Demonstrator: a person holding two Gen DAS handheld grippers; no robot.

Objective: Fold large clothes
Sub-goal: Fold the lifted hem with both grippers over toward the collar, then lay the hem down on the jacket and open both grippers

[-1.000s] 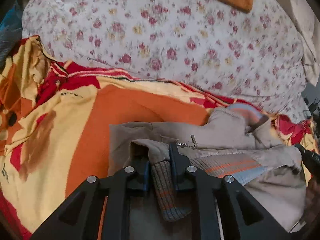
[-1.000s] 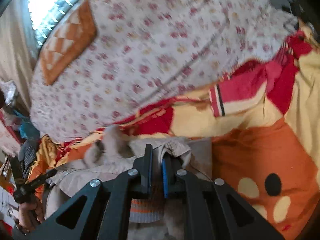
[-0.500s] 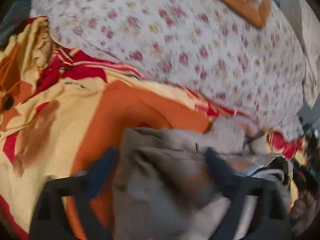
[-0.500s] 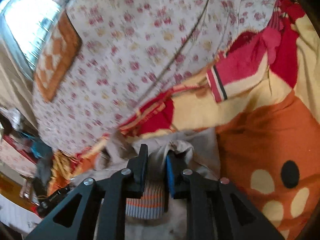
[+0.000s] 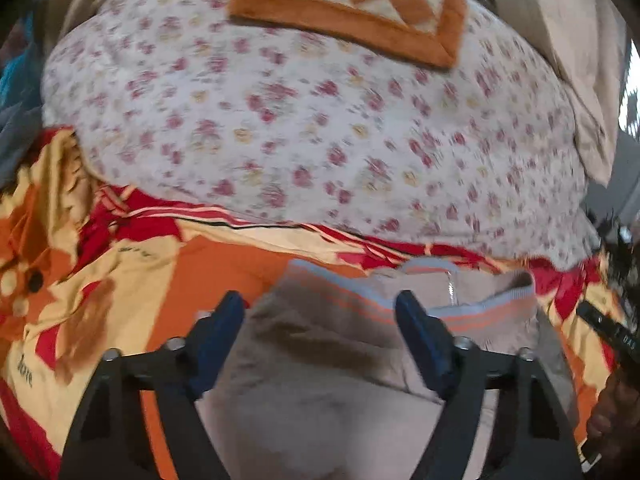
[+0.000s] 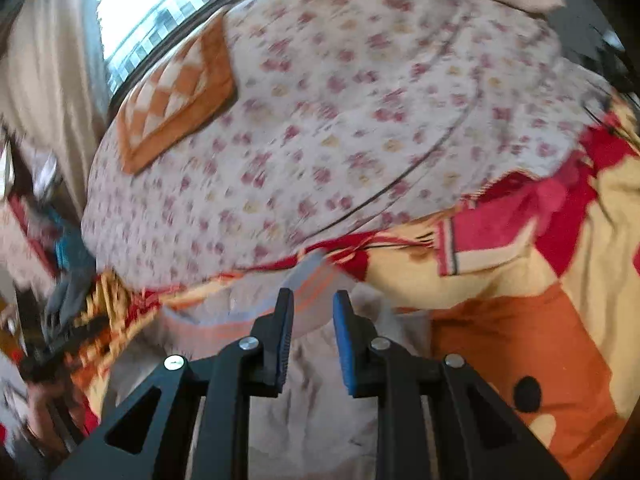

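Observation:
A beige jacket with a striped knit hem of grey, orange and pale blue lies folded on an orange, yellow and red blanket. My left gripper is wide open and empty just above the jacket, its blue pads either side of the hem. In the right wrist view the jacket lies under my right gripper, which is open with a small gap and holds nothing. The striped hem shows just beyond its fingertips.
A white floral quilt bulges behind the jacket, with an orange checked pillow on top. The blanket spreads to the right. The other hand-held gripper shows at the right edge. A window and curtain stand far behind.
Both grippers let go of the jacket's cuff and hem. The left jaws opened wide, the right jaws opened slightly. The jacket now lies flat with its striped hem on the far side.

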